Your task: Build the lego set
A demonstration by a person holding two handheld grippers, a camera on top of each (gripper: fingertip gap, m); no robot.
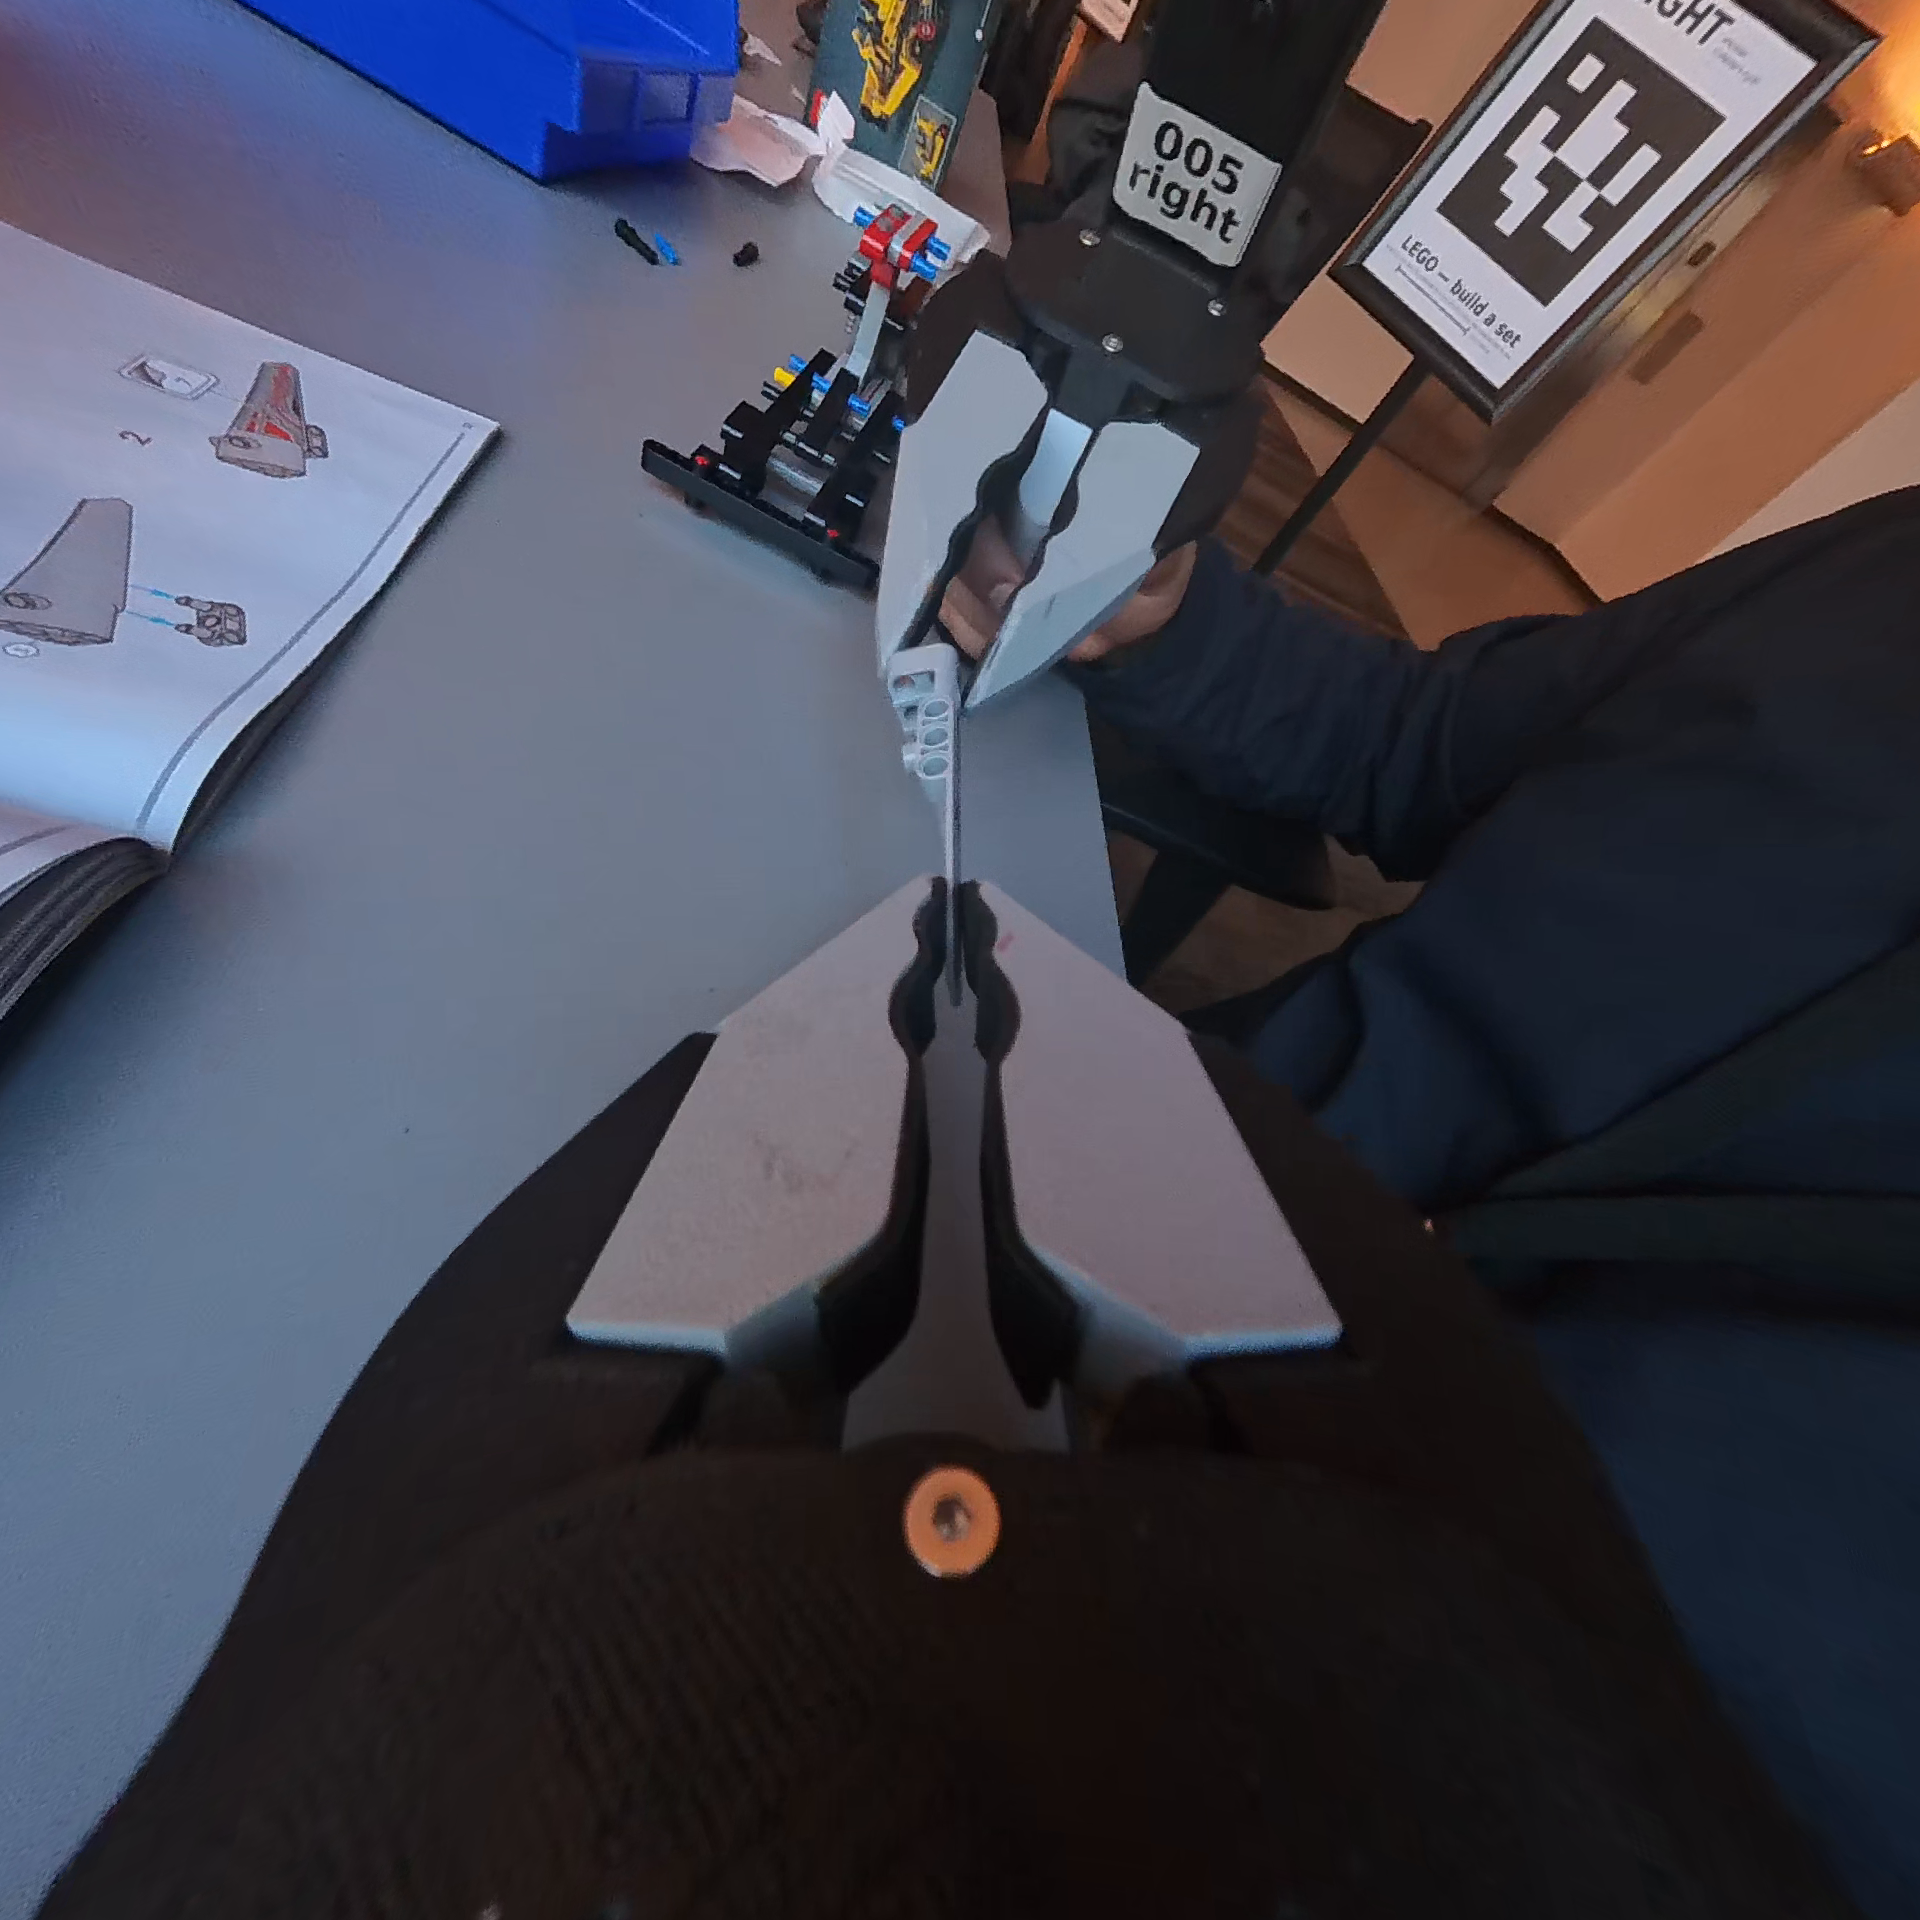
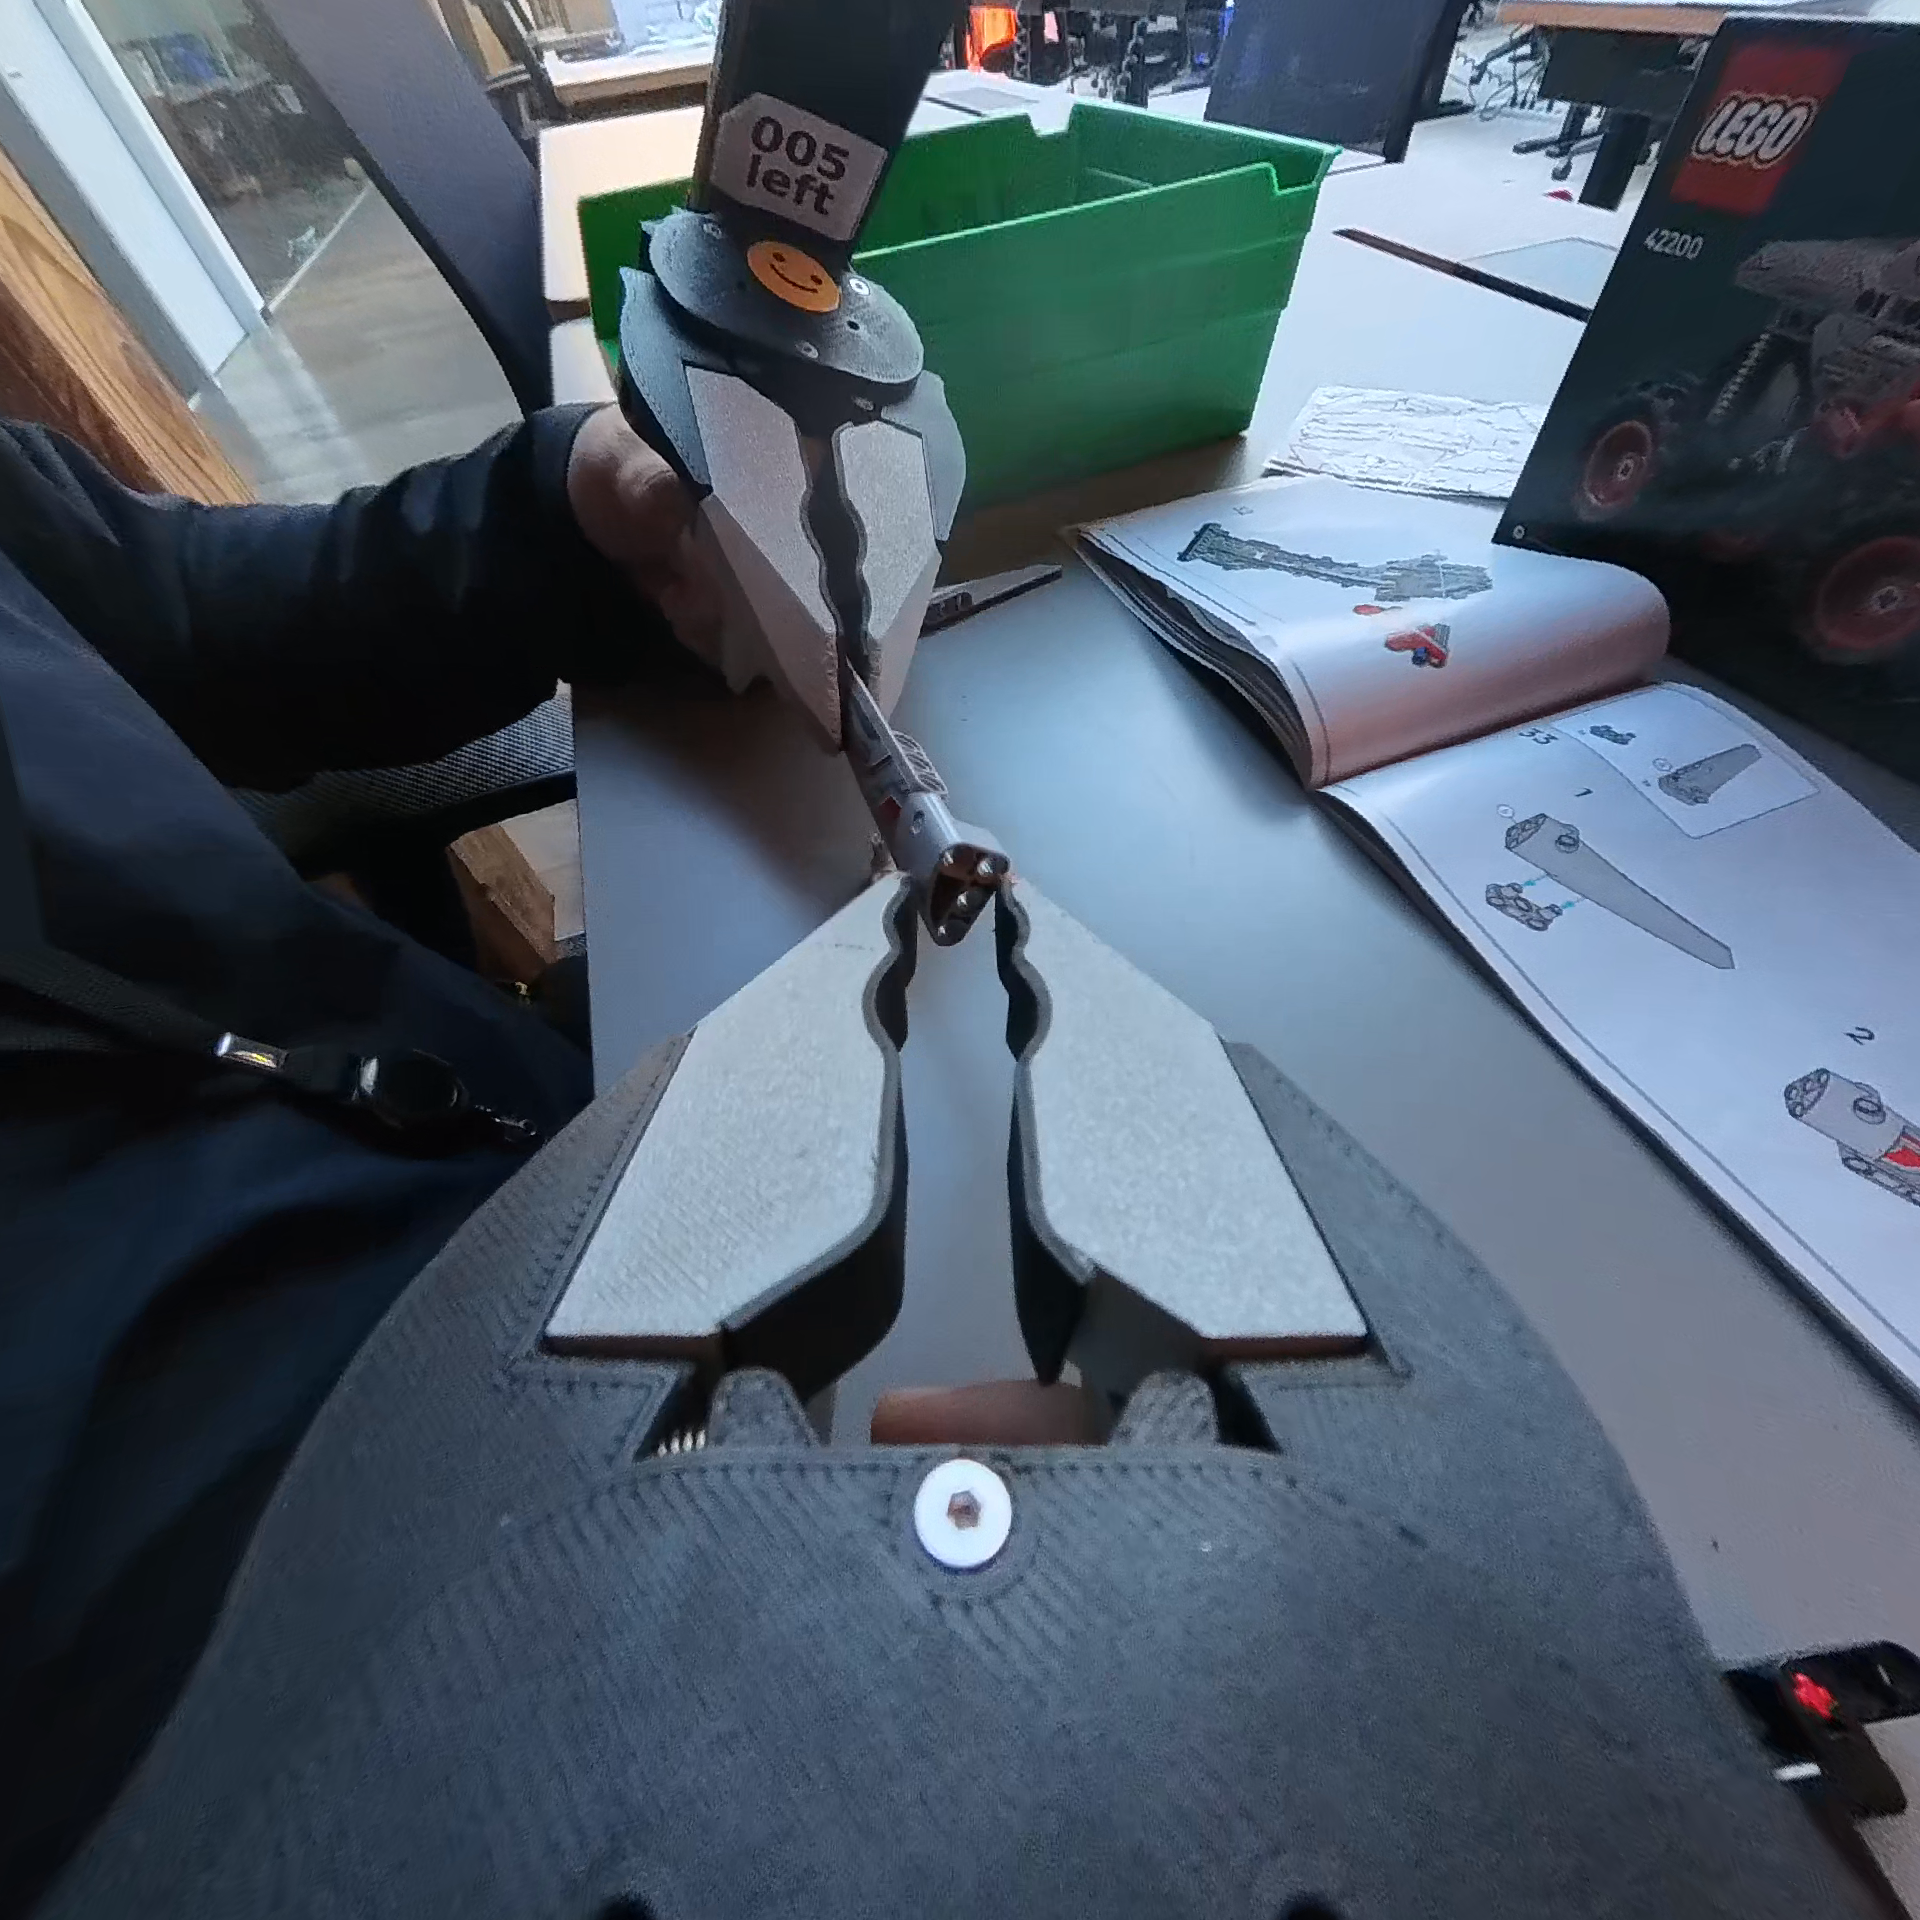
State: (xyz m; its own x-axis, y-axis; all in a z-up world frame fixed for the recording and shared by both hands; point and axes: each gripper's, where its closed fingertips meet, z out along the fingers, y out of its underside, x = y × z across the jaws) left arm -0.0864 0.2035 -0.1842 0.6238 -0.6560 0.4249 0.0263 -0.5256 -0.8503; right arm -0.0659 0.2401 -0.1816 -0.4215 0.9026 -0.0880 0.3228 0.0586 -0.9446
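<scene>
Jaws on my left gripper [image 1: 954, 894] are pinching almost closed on the thin tapered end of a long grey lego panel [image 1: 948, 821], which is stretching across above the table's [image 1: 582, 935] near edge to my right gripper [image 2: 951, 899], whose jaws are standing narrowly apart around the panel's thick holed end [image 2: 961, 883], and I cannot tell whether they are pressing on it. Beyond the two grippers, the half-built black lego model [image 1: 810, 436] is sitting on the table with the open instruction booklet [image 2: 1621, 873] beside it, while a green bin [image 2: 1091, 281] and the set's box [image 2: 1745, 343] are standing farther back.
</scene>
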